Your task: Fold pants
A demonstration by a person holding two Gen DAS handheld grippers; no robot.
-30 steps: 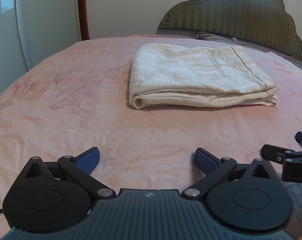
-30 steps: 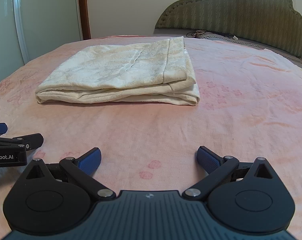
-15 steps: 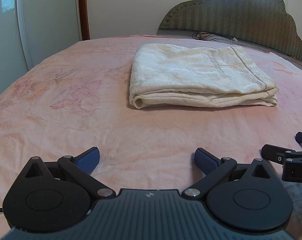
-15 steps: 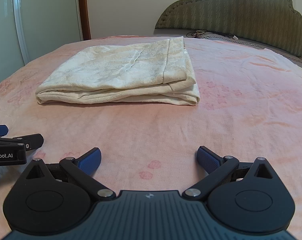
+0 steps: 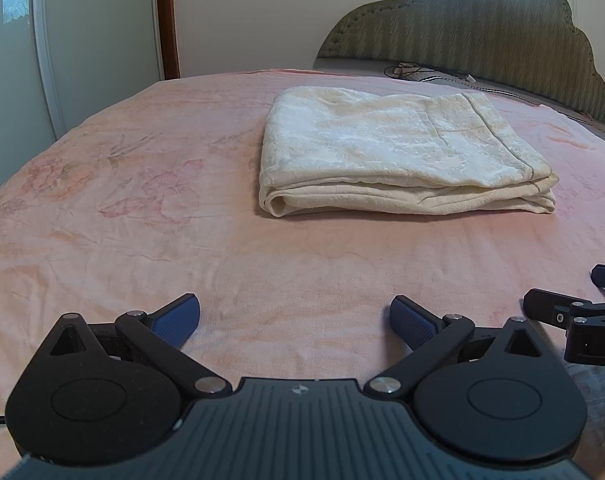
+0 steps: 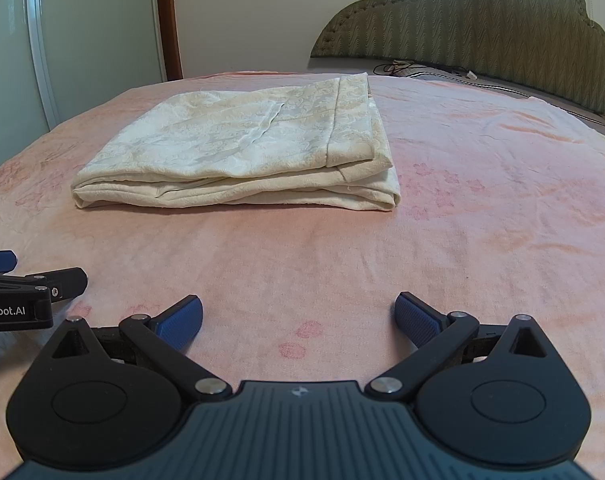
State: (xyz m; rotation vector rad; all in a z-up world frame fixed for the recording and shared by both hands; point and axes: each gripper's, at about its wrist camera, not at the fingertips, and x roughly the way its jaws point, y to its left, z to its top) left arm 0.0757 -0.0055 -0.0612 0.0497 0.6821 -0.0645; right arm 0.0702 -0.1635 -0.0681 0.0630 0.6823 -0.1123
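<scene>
A: On the pink floral bedspread, ahead of both tools, the cream jacquard pants are seen lying as a flat folded stack. No contact is noted with either tool.

B: Bearing from each?

A: From the left hand-held gripper the stack is placed ahead and to the right; from the right hand-held gripper the same pants are placed ahead and to the left. The stack is thus bracketed between the two. Its long axis is judged to run across the bed, side to side, with the layered edges facing the tools.

B: Which is nearer?

A: No clear difference can be told; both are held well short of the near edge.

B: Jaw state?

A: Both are spread wide, blue pads apart, nothing held.

B: Obstructions?

A: None is seen on the bare bedspread between tools and stack. Each tool is glimpsed at the other's side, just beside it. A green quilted headboard and a dark cable are noted well beyond the stack.

B: Progress?

A: The folding is judged complete or nearly so.
</scene>
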